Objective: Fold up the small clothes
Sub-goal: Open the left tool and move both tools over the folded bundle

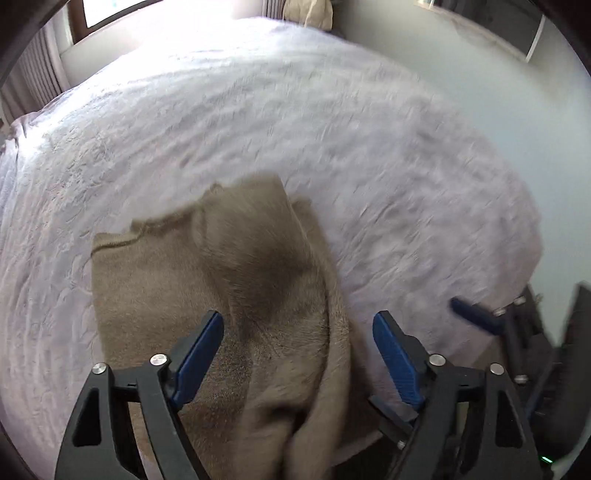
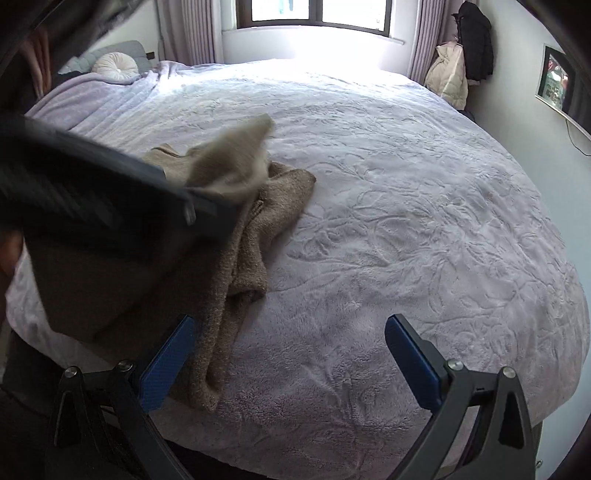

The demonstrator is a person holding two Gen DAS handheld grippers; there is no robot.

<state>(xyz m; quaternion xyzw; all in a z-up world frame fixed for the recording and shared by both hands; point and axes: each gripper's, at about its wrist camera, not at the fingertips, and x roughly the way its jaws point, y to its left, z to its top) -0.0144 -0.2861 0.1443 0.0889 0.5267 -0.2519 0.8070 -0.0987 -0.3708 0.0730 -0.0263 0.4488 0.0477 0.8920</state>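
A tan knitted garment (image 1: 229, 280) lies on the pale lilac bed cover (image 1: 258, 122), partly flat and partly bunched into a ridge. My left gripper (image 1: 298, 325) is open just above its near part, with the ridge of cloth between the jaws but not pinched. In the right wrist view the garment (image 2: 255, 229) lies crumpled at the left, a flap raised and blurred. My right gripper (image 2: 290, 328) is open over the bed's near edge, its left finger (image 2: 170, 362) beside the cloth's hanging end. The left gripper's dark body (image 2: 92, 192) crosses that view and hides part of the garment.
The bed cover (image 2: 406, 221) fills both views, with its edge near my right gripper (image 1: 476, 314). A round white cushion (image 2: 115, 64) sits at the bed's head. Coats (image 2: 461, 55) hang at the far right wall by a window (image 2: 317, 14).
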